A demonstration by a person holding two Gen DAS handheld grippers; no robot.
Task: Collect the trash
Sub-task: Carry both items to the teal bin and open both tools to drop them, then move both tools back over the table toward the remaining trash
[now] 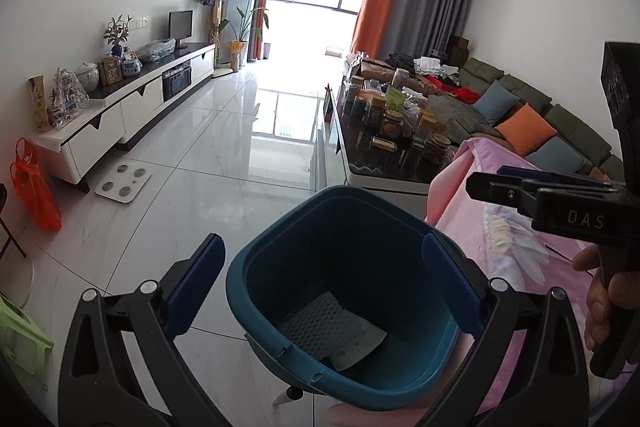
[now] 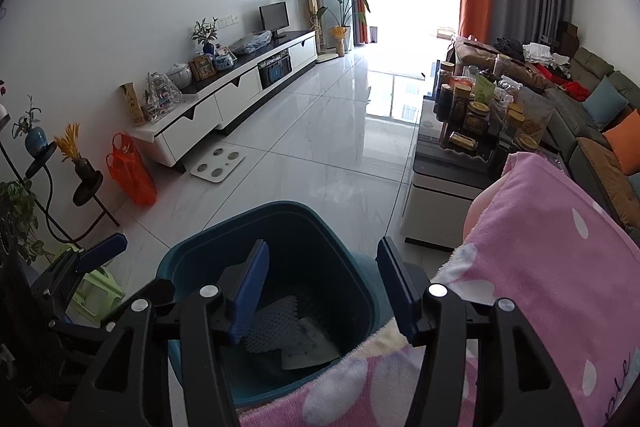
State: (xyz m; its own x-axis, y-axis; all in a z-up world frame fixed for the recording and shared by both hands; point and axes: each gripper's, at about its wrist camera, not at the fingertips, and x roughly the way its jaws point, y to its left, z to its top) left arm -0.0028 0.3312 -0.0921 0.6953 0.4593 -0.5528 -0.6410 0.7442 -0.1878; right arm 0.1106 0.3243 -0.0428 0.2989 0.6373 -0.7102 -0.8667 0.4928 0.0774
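Observation:
A teal trash bin stands on the floor beside a pink blanket. It holds a white foam net and a grey sheet of paper. My left gripper is open, its jaws on either side of the bin's mouth, holding nothing. My right gripper is open and empty just above the bin, with the net and paper below it. The right gripper also shows at the right in the left wrist view. The left gripper's fingers show at the left in the right wrist view.
A coffee table crowded with jars stands beyond the bin. A sofa with cushions runs along the right. A white TV cabinet lines the left wall, with a scale and an orange bag on the tiled floor.

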